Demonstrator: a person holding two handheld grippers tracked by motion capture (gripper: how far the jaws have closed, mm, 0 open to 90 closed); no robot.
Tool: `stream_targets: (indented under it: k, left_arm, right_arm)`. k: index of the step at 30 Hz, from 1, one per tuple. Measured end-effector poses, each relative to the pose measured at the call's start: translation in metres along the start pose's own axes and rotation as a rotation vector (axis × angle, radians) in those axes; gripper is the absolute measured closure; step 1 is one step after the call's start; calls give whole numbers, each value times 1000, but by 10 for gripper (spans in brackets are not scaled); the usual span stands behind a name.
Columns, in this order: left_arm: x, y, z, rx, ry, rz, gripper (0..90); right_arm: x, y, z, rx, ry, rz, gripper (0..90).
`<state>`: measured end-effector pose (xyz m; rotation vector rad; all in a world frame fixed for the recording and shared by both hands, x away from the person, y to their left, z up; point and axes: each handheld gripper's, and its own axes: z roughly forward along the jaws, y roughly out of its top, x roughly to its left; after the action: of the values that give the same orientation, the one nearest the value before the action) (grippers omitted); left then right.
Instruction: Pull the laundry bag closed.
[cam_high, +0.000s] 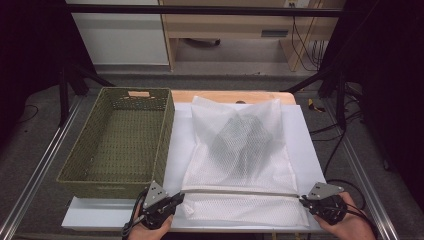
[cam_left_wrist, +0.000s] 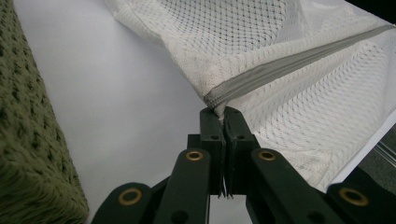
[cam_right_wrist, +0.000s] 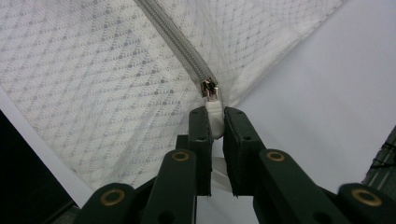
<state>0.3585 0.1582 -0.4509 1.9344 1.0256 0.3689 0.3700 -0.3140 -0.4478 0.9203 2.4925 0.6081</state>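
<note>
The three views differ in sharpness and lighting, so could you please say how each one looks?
High view: soft and dim, dark at both sides, the mesh bag the brightest area. Left gripper view: zipper crisp, green basket blurred at the edge. Right gripper view: zipper pull sharp, evenly lit, no glare.

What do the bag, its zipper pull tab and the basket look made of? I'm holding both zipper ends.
Laundry bag: white synthetic-looking mesh, see-through with a visible net of holes, soft and creased. Pull tab: looks like white matte plastic or rubber, on a shiny metal slider. Basket: olive woven cord or paper-rope, judging by its coarse, matte, knotted texture.
</note>
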Motion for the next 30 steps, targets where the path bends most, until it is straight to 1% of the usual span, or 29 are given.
stream_targets:
  k: [4,5,6,7,9,11,13,14,17,24,26,28,30]
  left_arm:
    - [-2,-1,2,6,1,8,882]
    - [-2,-1,2,6,1,8,882]
    - [-3,-2,4,19,6,21,882]
    - [-4,-3,5,24,7,25,882]
    - [-5,-4,7,27,8,24,882]
    - [-6,-4,8,39,7,32,881]
    - [-7,-5,9,40,7,36,881]
    - [-9,-5,11,46,6,45,881]
    - [-10,-5,12,58,18,60,881]
    - [-5,-8,14,78,43,47,878]
    - [-5,-9,14,87,48,48,877]
    - [-5,-9,15,87,55,50,875]
    - [-5,-10,15,95,63,63,871]
  right_arm:
    - [-2,-1,-1,0,-5,6,818]
    - [-3,-1,-1,-2,-8,0,818]
    - [-3,-1,-1,2,-9,8,818]
    - [-4,-1,-1,-1,-10,8,819]
    - [-5,-1,-1,-2,-10,10,819]
    - [-6,-2,-2,1,-11,15,819]
    - [-8,-3,-3,0,-13,13,818]
    - [-8,-4,-3,2,-12,22,818]
    - [-8,-7,-4,-2,-13,22,818]
    - [-3,-8,-2,-20,-2,28,817]
    - [-2,-8,0,-21,-2,28,817]
    - [-2,-7,1,-23,0,42,816]
    - [-1,-6,2,-25,-2,41,815]
